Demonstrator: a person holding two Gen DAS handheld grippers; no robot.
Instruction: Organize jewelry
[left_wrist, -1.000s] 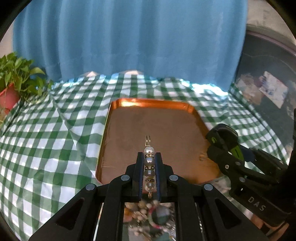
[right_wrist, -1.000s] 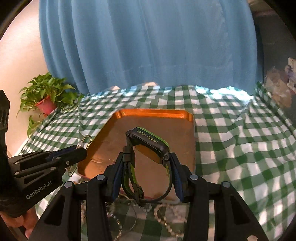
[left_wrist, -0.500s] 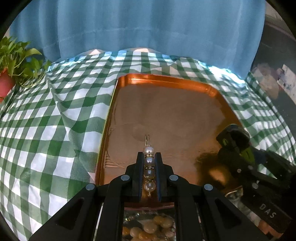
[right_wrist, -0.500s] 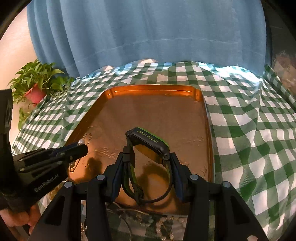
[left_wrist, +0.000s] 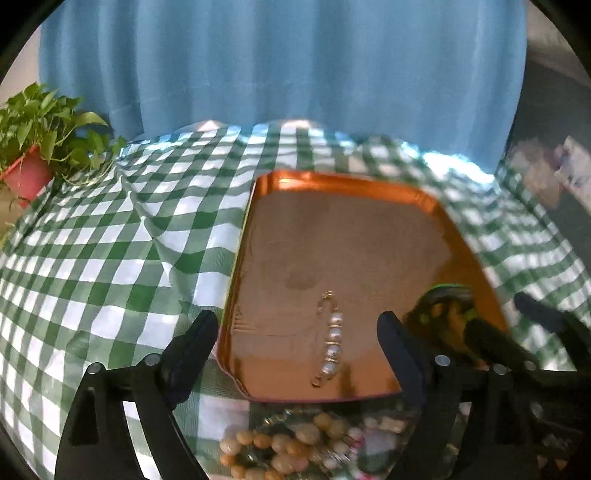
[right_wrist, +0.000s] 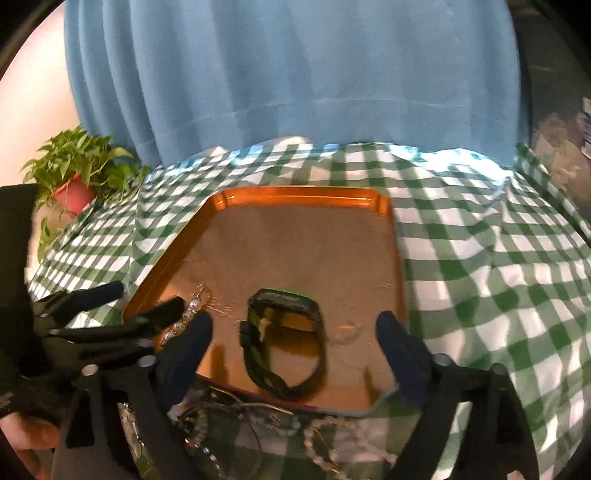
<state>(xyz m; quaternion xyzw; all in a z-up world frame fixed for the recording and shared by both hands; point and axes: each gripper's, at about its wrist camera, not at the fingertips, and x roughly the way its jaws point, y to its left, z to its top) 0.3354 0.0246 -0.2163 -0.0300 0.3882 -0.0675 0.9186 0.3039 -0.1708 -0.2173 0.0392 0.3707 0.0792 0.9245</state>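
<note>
With pearl pin (left_wrist: 330, 341) and watch (right_wrist: 286, 341) released on tray's (left_wrist: 354, 181) near edge, both grippers just opened wide, empty; remaining beads (left_wrist: 284, 448) off tray, nearer left gripper (left_wrist: 297, 349).

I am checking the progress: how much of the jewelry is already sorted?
Done: the pearl pin and black-green watch lie on the copper tray. In hand: nothing; left gripper and right gripper have just opened. Left: the bead jewelry pile in front of the tray.
</note>
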